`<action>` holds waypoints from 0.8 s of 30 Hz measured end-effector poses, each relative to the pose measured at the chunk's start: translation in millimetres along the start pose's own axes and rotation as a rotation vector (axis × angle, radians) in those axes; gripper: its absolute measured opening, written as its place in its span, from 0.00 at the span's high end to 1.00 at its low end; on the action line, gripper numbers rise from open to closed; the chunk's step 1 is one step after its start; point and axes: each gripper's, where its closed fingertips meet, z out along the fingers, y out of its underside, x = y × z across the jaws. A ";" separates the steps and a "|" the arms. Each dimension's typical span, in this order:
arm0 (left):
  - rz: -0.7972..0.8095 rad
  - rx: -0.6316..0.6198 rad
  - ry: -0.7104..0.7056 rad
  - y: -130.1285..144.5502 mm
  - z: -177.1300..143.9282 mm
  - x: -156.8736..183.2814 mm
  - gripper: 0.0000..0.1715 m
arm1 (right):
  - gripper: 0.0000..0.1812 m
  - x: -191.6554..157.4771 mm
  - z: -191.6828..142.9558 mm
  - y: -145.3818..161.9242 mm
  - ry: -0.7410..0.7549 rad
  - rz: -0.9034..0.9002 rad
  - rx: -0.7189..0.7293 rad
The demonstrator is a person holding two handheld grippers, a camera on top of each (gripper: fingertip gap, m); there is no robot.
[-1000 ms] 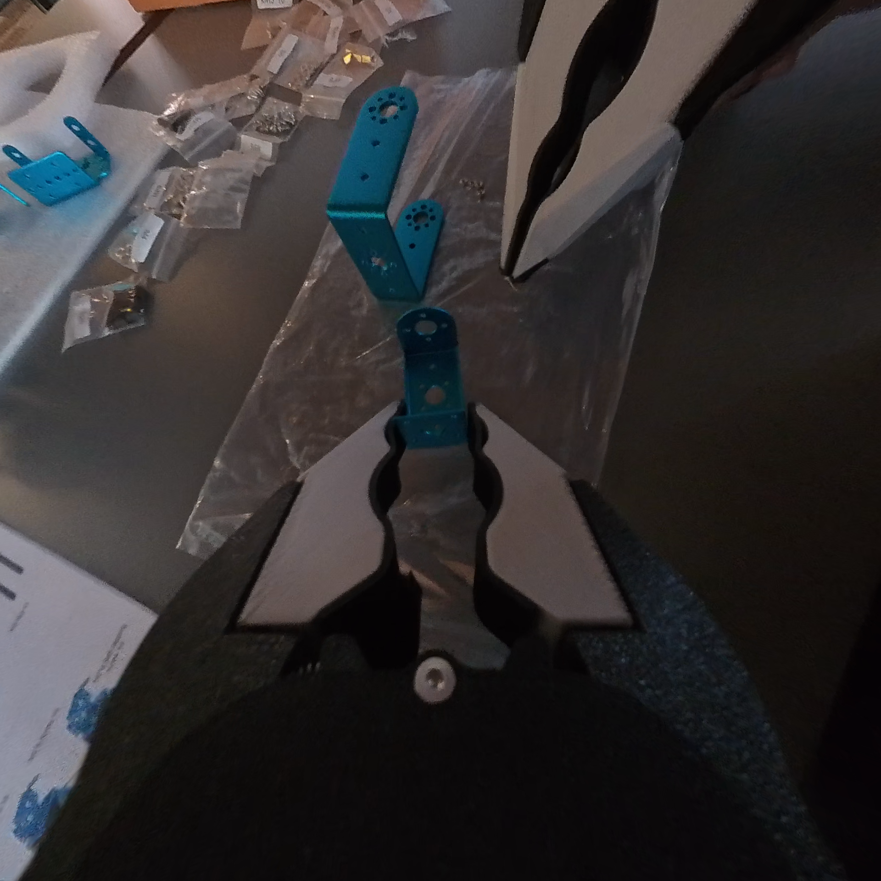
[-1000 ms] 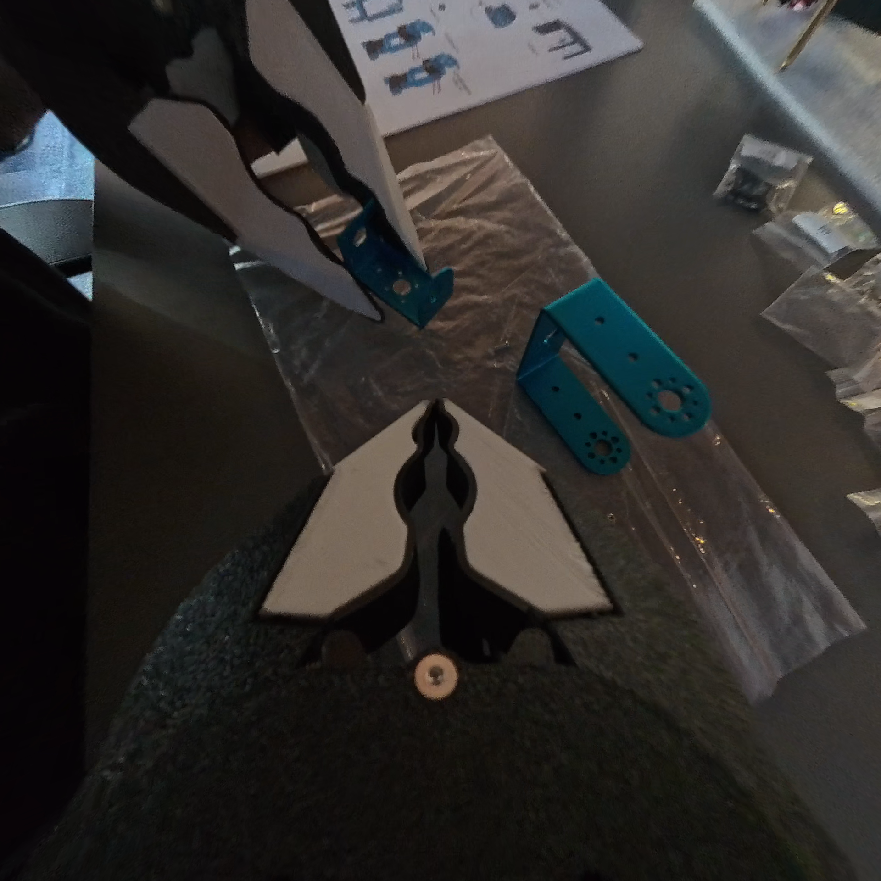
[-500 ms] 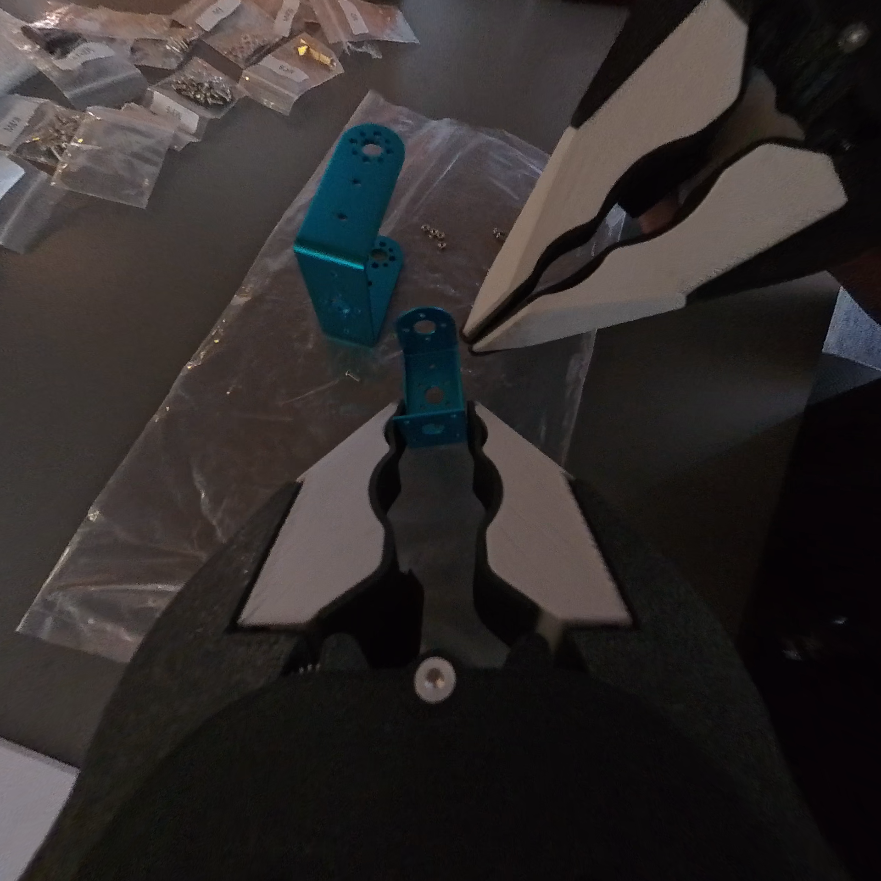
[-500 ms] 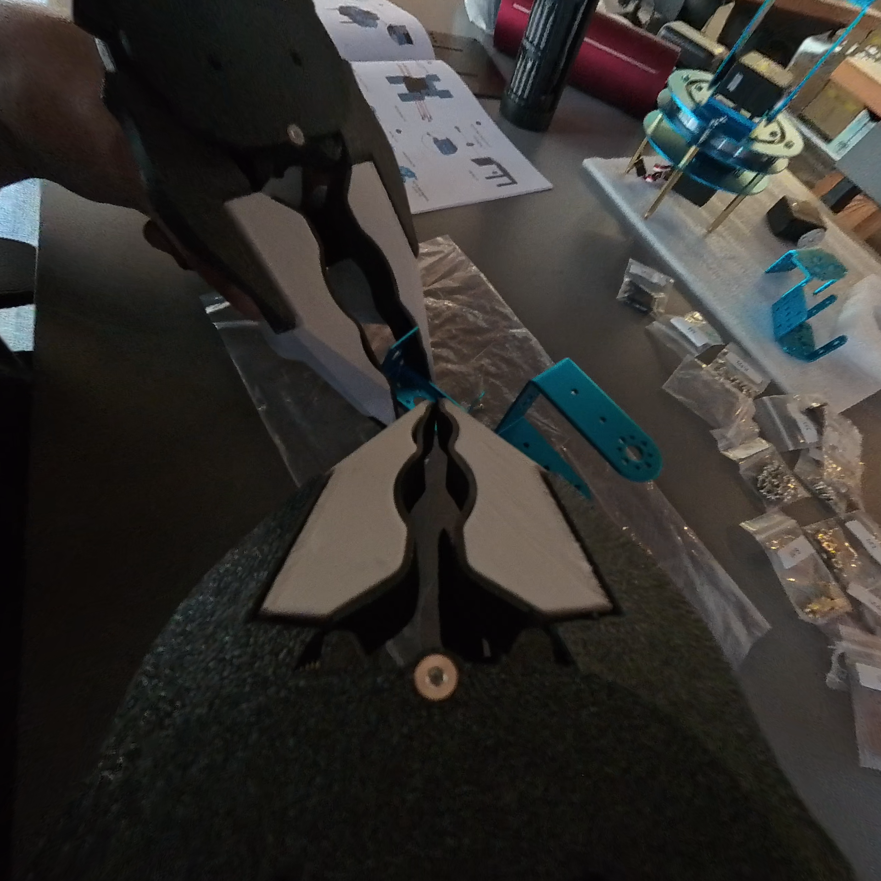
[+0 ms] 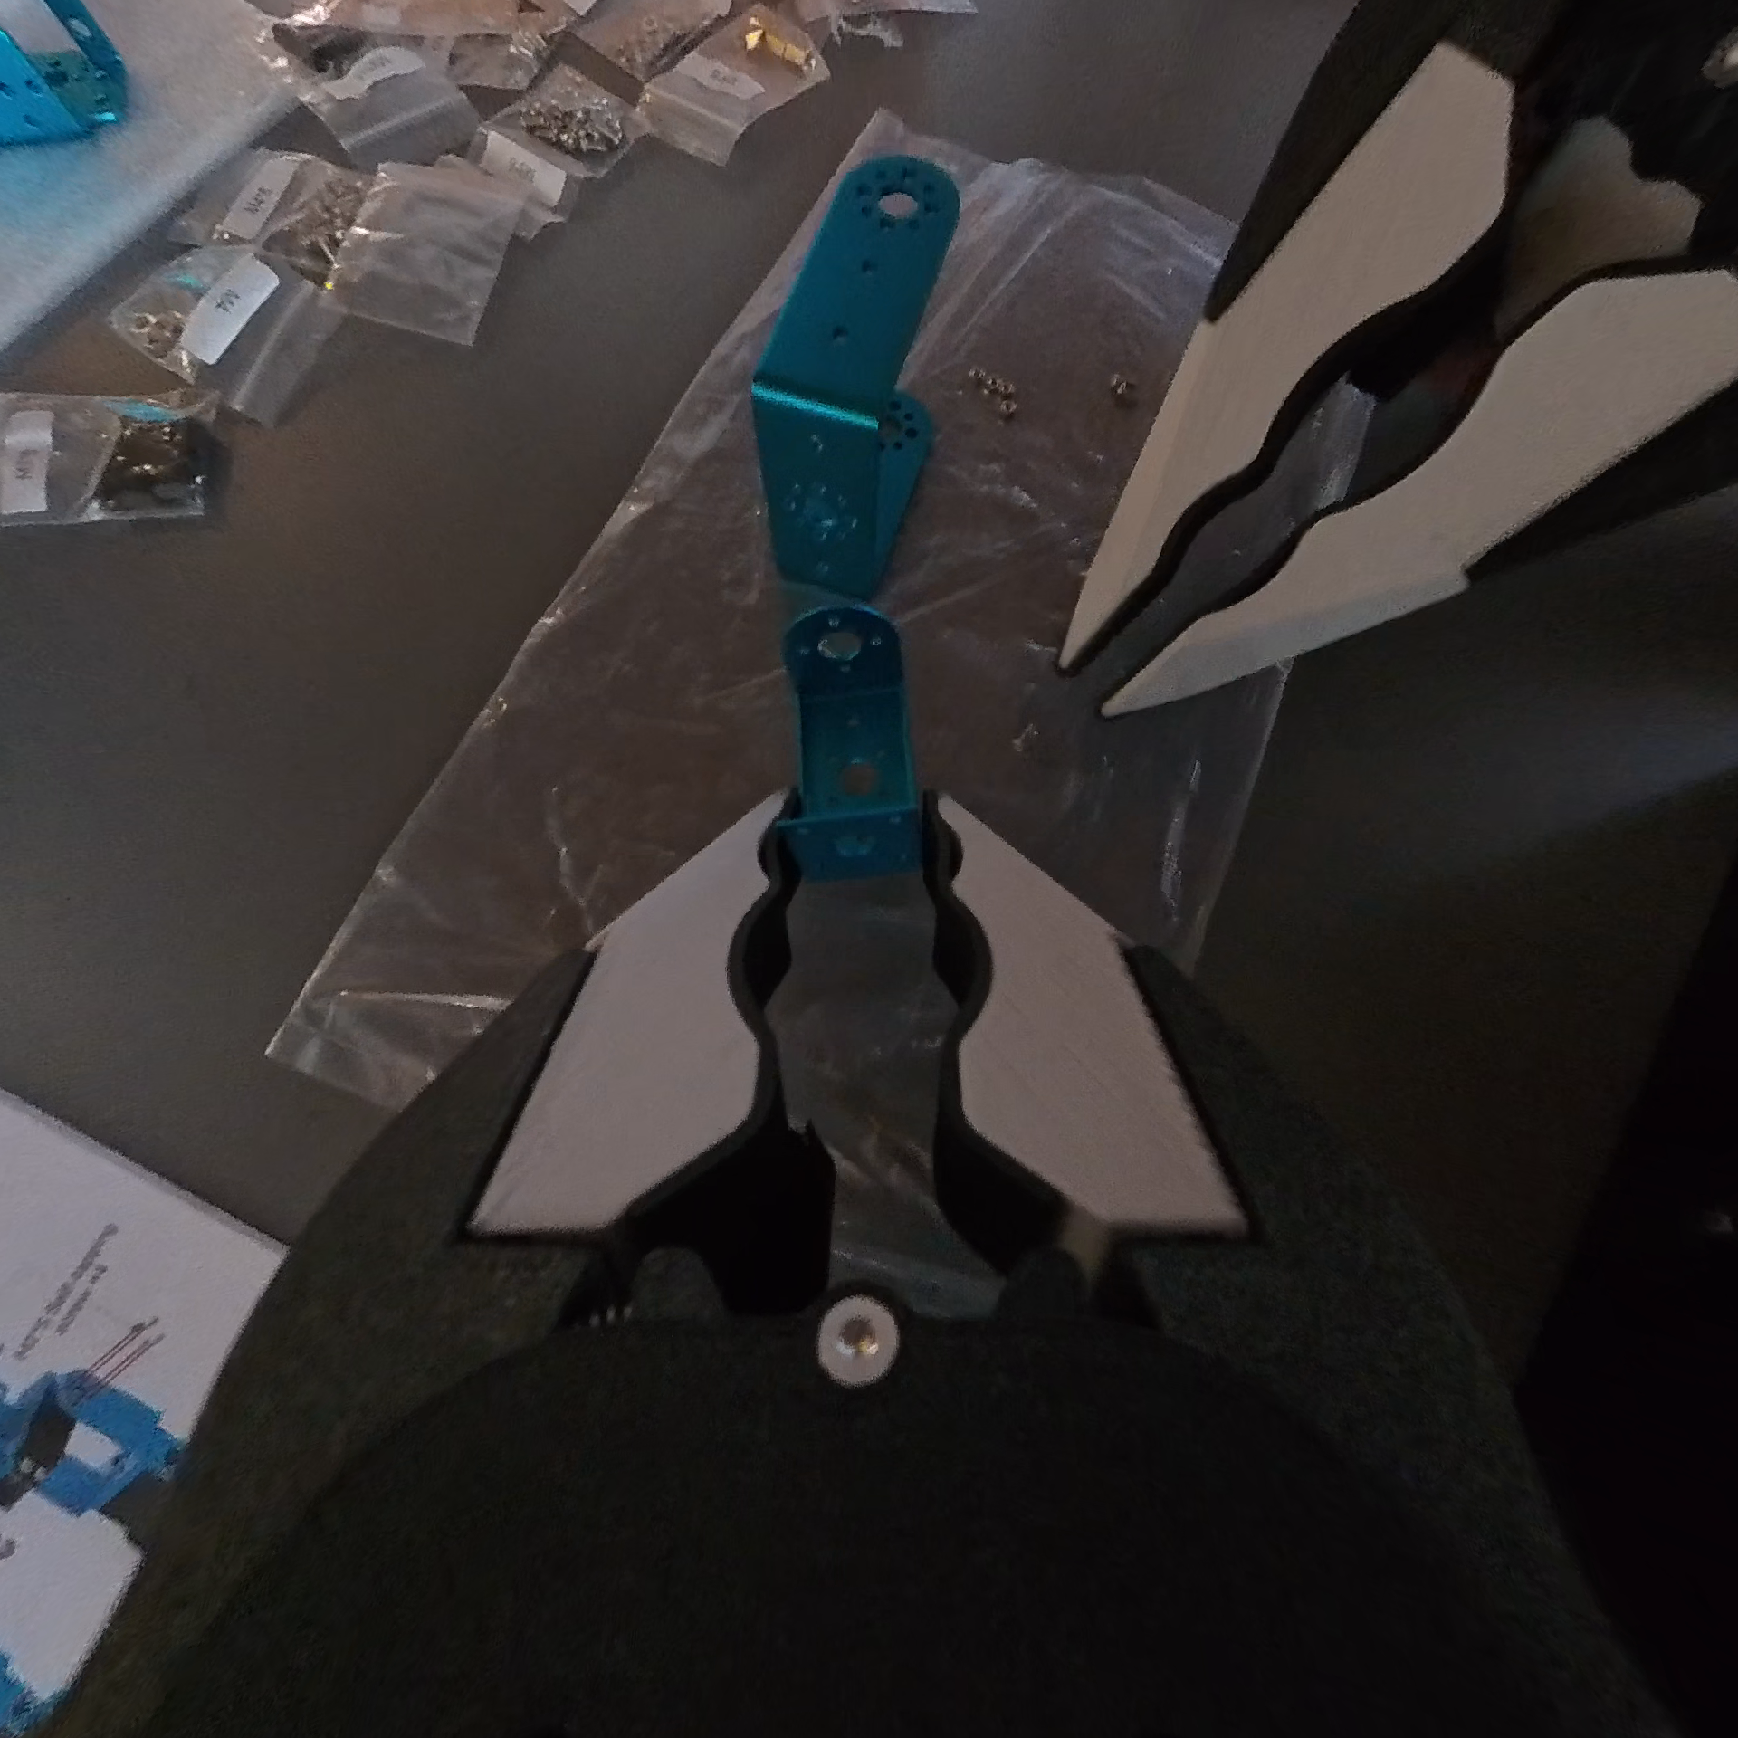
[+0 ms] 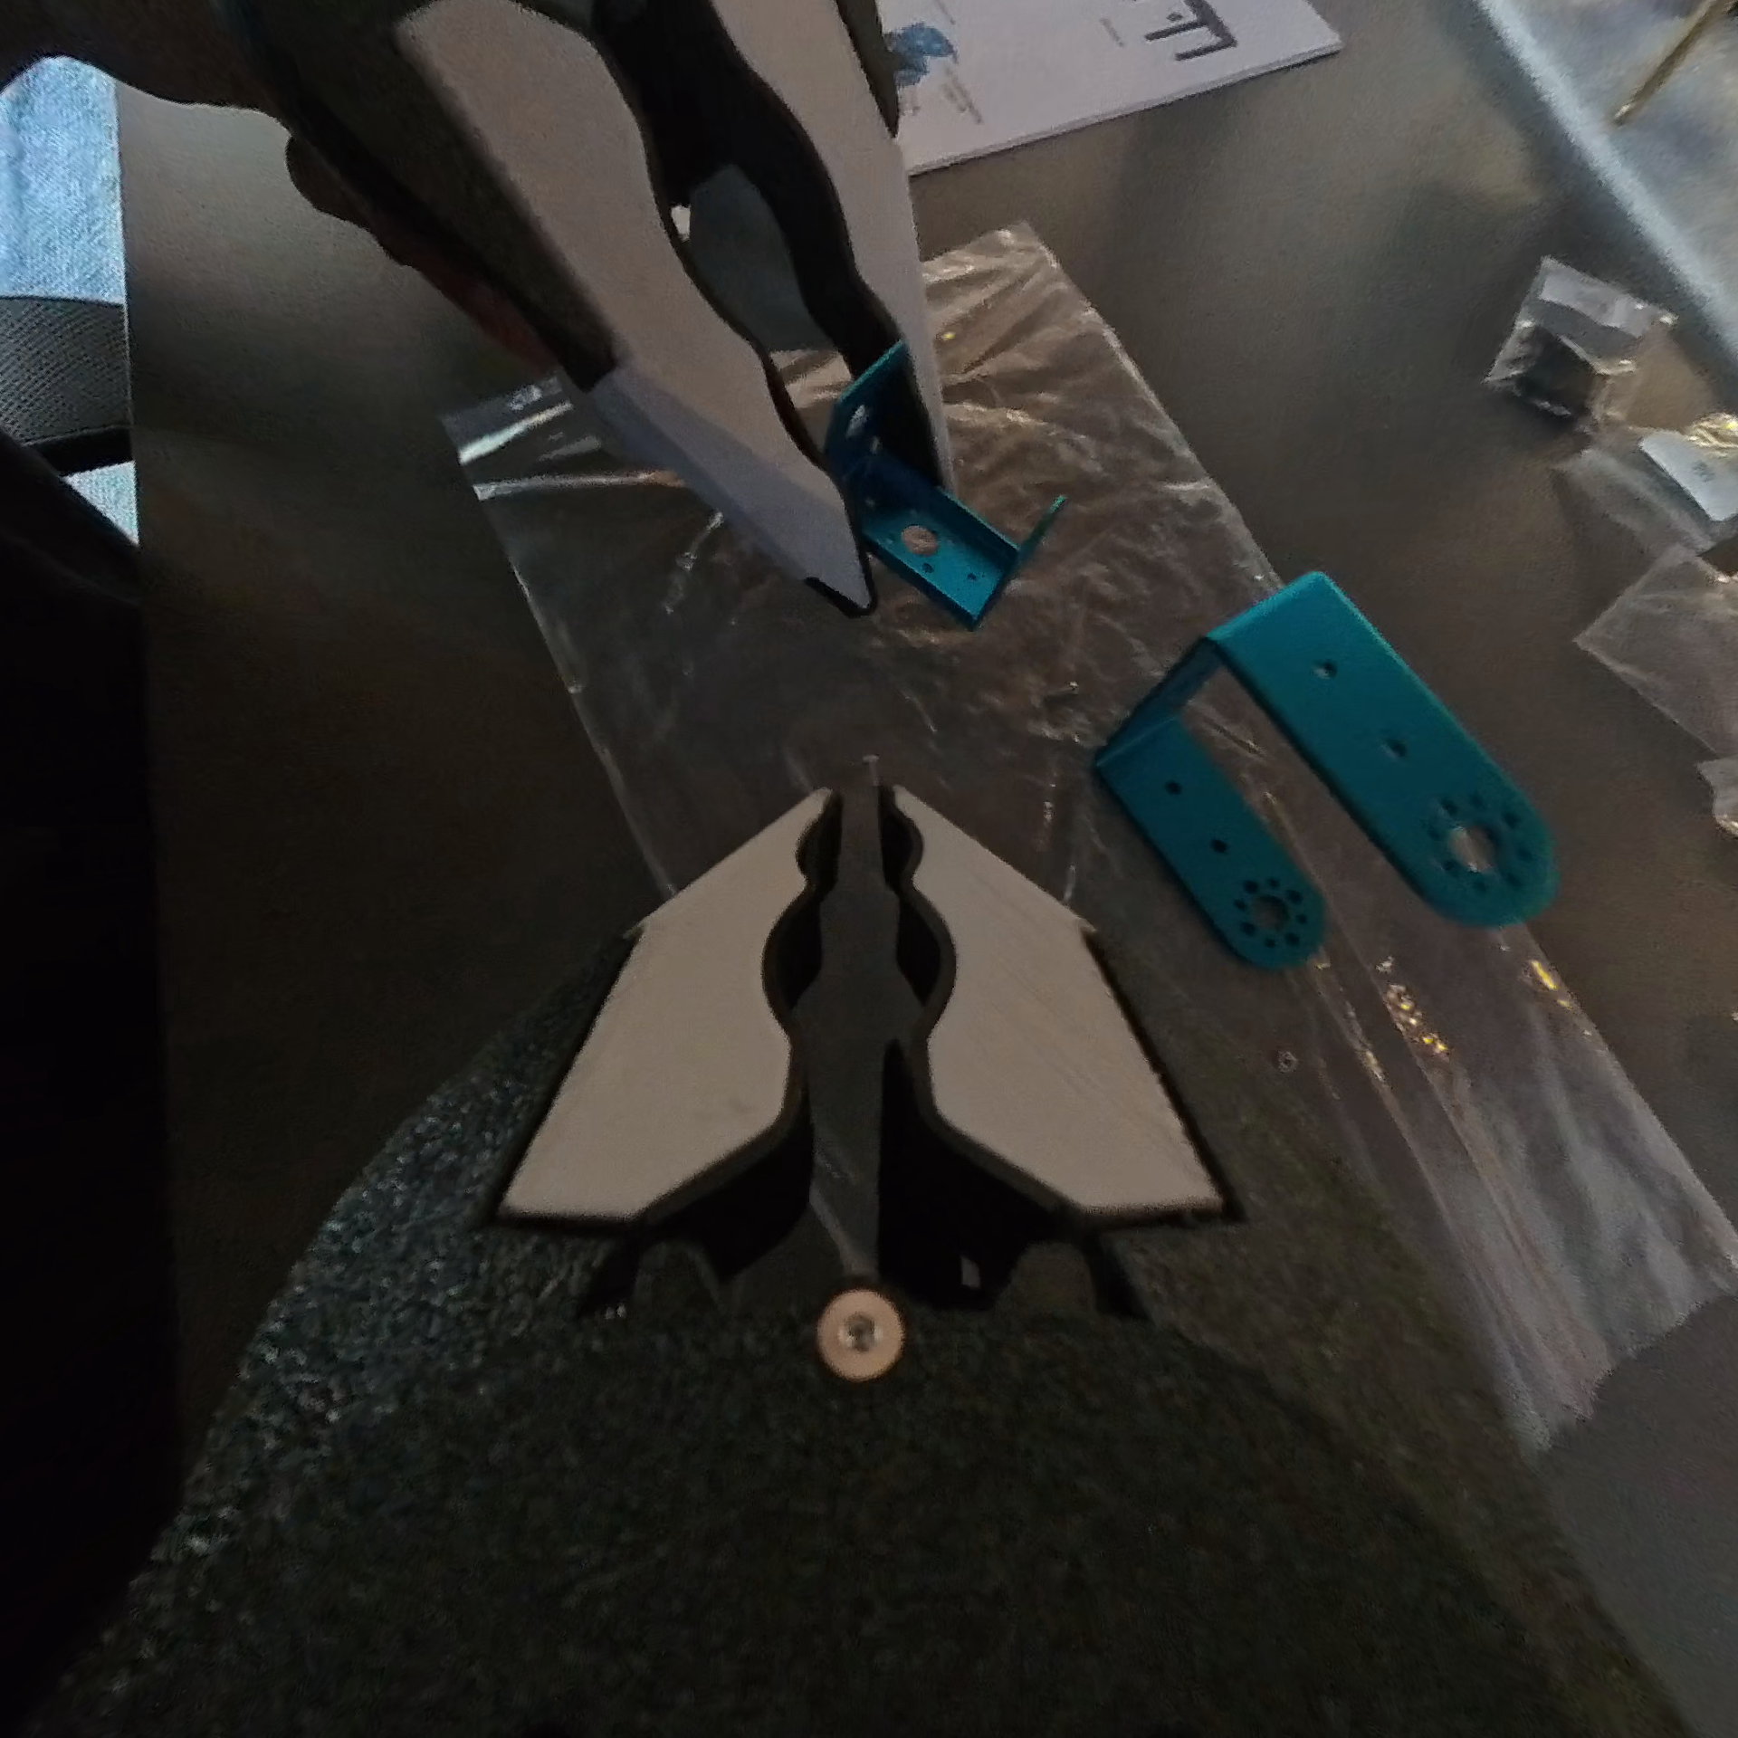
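The small bracket (image 5: 851, 752) is teal blue with a scatter of round holes, and so is the larger bracket (image 5: 851, 376) beyond it. Both grippers have pale grey-white fingers (image 5: 658, 1063) edged in black, set in speckled black bodies. The plastic sheet (image 5: 611, 752) is clear and shiny with creases. The table (image 5: 235, 705) is dull dark grey. The little bags (image 5: 414, 254) are clear with white labels. The booklet (image 5: 103, 1317) is white with blue drawings.

Dim, dusky light with faint glare on the plastic sheet (image 6: 1176, 583), soft blur, wide-angle edge stretching.
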 end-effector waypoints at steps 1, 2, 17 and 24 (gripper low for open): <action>0.003 0.001 -0.004 0.5 -0.8 -0.3 0.86 | 0.96 -0.7 2.6 0.5 0.002 -0.008 -0.012; 0.003 0.003 -0.005 0.7 -1.6 -0.3 0.86 | 0.97 0.2 4.8 0.9 0.016 -0.020 -0.021; 0.002 0.001 -0.018 8.8 -4.5 -2.4 0.86 | 0.96 -3.3 13.8 0.3 0.017 -0.041 -0.064; 0.003 0.000 -0.016 11.3 -4.2 -1.8 0.86 | 0.96 -2.8 16.4 -0.9 0.019 -0.040 -0.070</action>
